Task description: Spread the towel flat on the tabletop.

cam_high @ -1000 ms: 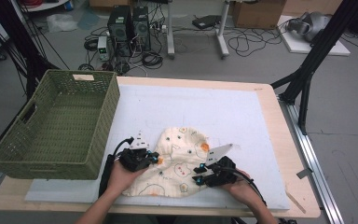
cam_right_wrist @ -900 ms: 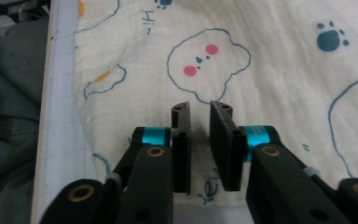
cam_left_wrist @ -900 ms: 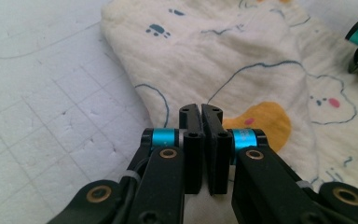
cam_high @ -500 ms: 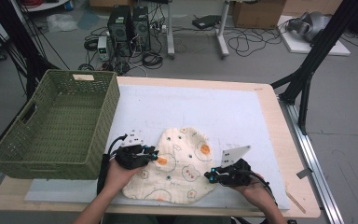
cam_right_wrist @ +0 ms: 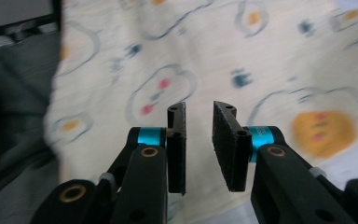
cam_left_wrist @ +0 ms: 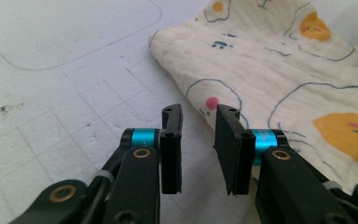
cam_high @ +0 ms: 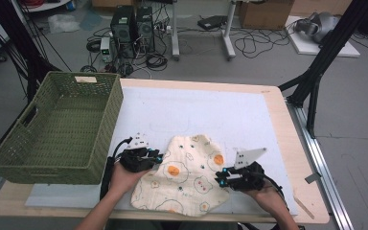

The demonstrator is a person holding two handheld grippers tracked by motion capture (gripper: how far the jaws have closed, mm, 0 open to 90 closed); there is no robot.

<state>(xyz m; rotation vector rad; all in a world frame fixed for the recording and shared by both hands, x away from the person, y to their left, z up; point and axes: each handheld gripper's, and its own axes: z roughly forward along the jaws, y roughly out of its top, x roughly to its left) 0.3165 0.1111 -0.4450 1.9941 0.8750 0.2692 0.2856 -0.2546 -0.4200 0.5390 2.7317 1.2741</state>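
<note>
While one printed cloth [cam_high: 187,175] lies flat on the white mat [cam_high: 230,115] at the table's near edge, two grippers flank it. Left gripper [cam_left_wrist: 198,123] sits at its left edge, jaws slightly parted, gripping nothing. Right gripper [cam_right_wrist: 198,116], jaws just reopened, hovers empty over its right side. One green basket [cam_high: 57,124] stands left.

Green basket [cam_high: 57,129] walling off the bench's [cam_high: 278,120] left side, just beside the left gripper [cam_high: 157,158]. Open white mat [cam_high: 196,112] beyond the cloth [cam_high: 187,175], free for passing. Bare strip right of the right gripper [cam_high: 222,178].
</note>
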